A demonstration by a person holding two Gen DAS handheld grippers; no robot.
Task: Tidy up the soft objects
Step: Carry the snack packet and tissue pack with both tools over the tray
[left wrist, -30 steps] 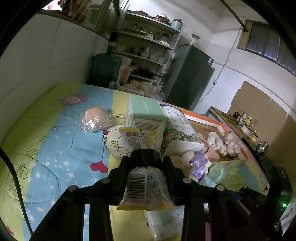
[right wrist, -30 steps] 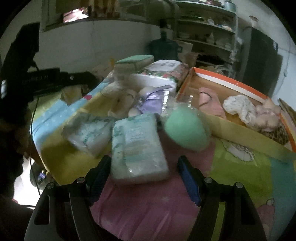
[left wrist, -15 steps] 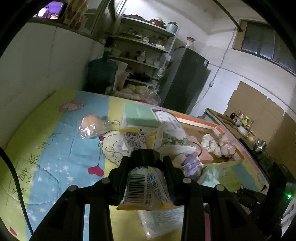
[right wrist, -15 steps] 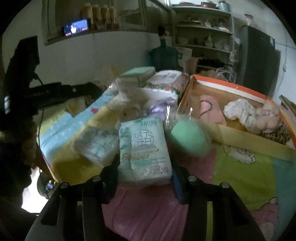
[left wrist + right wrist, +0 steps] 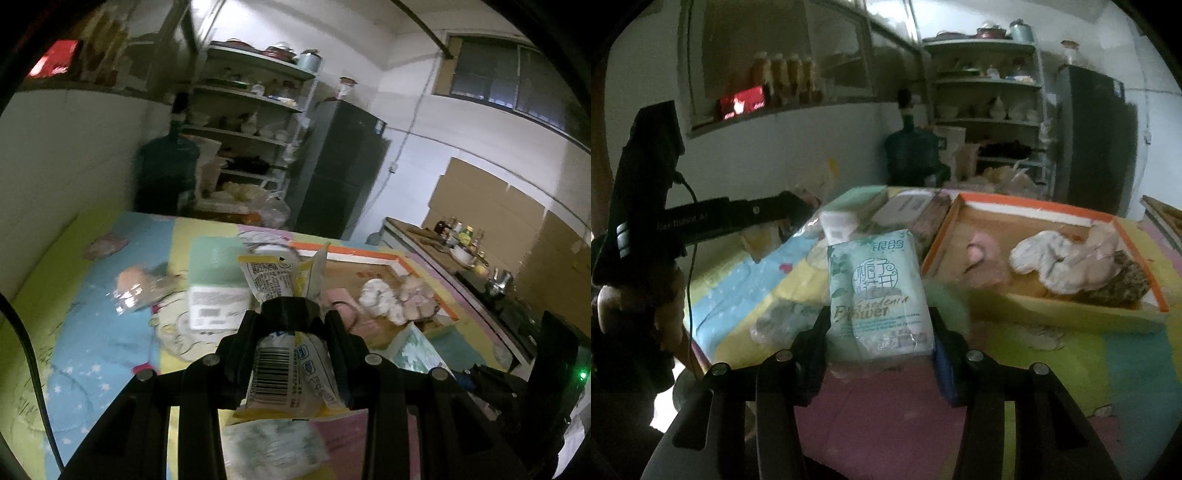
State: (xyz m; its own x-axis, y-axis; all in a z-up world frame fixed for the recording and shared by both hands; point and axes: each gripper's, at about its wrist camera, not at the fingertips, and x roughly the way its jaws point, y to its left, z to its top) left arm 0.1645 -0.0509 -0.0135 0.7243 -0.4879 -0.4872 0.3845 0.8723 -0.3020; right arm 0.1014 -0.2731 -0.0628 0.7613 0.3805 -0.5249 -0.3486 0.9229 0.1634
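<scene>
My left gripper [image 5: 291, 314] is shut on a yellow and white plastic packet [image 5: 284, 365] with a barcode, held above the patterned cloth. My right gripper [image 5: 879, 325] is shut on a pale green tissue pack [image 5: 877, 291], lifted off the cloth. The orange-rimmed cardboard box [image 5: 1027, 206] stands ahead to the right and holds a pink cloth [image 5: 982, 258] and a white soft toy [image 5: 1056, 258]. It also shows in the left wrist view [image 5: 347, 253].
A green-topped box [image 5: 214, 280], a wrapped peach item [image 5: 133, 284] and another tissue pack [image 5: 273, 443] lie on the cloth. A green ball [image 5: 947, 302] sits behind my right gripper. Shelves, a water jug and a fridge stand beyond.
My right gripper closed on the tissue pack and raised it. My left gripper rose with its packet and tilted toward the box.
</scene>
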